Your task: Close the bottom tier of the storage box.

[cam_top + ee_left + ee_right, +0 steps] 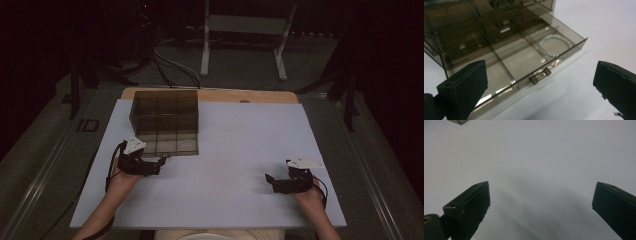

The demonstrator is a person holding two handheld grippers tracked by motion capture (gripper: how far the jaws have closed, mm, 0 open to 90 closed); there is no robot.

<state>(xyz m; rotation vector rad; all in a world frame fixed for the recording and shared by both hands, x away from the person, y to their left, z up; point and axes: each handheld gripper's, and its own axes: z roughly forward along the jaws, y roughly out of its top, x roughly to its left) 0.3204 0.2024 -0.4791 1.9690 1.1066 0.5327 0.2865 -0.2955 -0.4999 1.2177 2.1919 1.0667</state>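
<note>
A smoky transparent drawer box (165, 116) stands at the back left of the white table (240, 150). Its bottom drawer (524, 60) is pulled out, divided into compartments, with a small metal handle (540, 75) on its front. A ring of pale beads (554, 45) lies in the drawer's right-hand compartment. My left gripper (162, 161) sits open just in front of the drawer, its jaws wide apart and empty, the handle between them a little ahead. My right gripper (270, 180) rests open on the bare table at the front right, holding nothing.
Behind the table, a strip of wooden board (210, 95) shows, then a dark floor with cables (170, 65) and a white metal stand (245, 30). The table's middle and right side are bare white surface.
</note>
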